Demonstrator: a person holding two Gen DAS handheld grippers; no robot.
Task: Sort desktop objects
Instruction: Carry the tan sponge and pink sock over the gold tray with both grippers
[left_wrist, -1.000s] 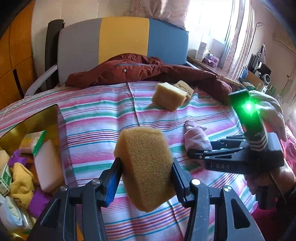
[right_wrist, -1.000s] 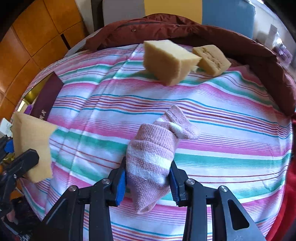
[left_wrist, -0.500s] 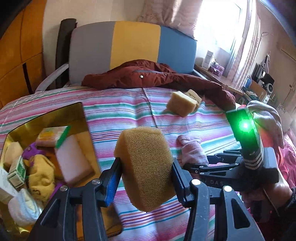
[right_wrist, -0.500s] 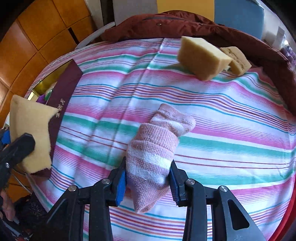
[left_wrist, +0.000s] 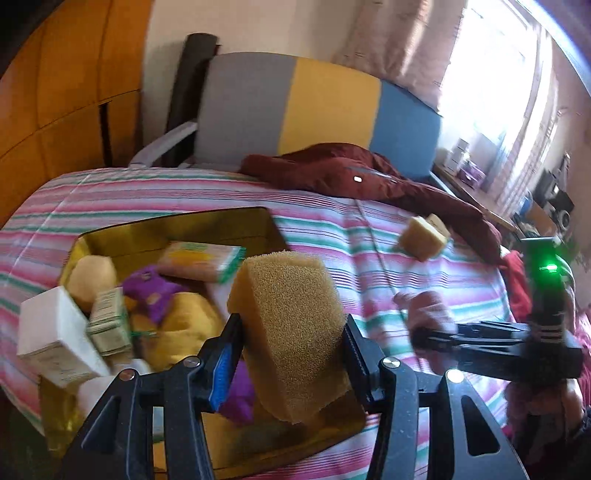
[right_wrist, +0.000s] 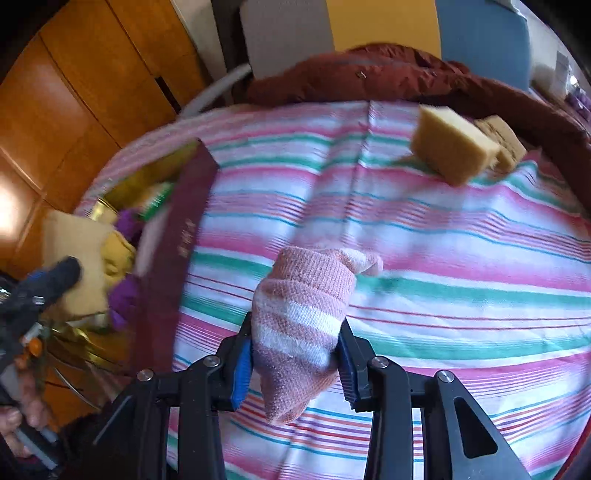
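Foam gives easily, so the left hand-held gripper (left_wrist: 291, 354), pinching the tan sponge (left_wrist: 291, 332) above the gold-lined box (left_wrist: 177, 225), should spread its jaws only once the block hangs over a free gap among the packets. Beside it, the right hand-held gripper (right_wrist: 295, 358) pinches a pink sock (right_wrist: 299, 314) above the striped bed (right_wrist: 461, 258); judging by the crowding, its drop needs a separate spot.

Both cameras look forward and down along their own fingers, close above the striped bed (left_wrist: 332, 236). The left view faces over the gold box (left_wrist: 177, 225); the right view stands right of it. Both share the box (right_wrist: 192, 192) and the bed (right_wrist: 443, 236).
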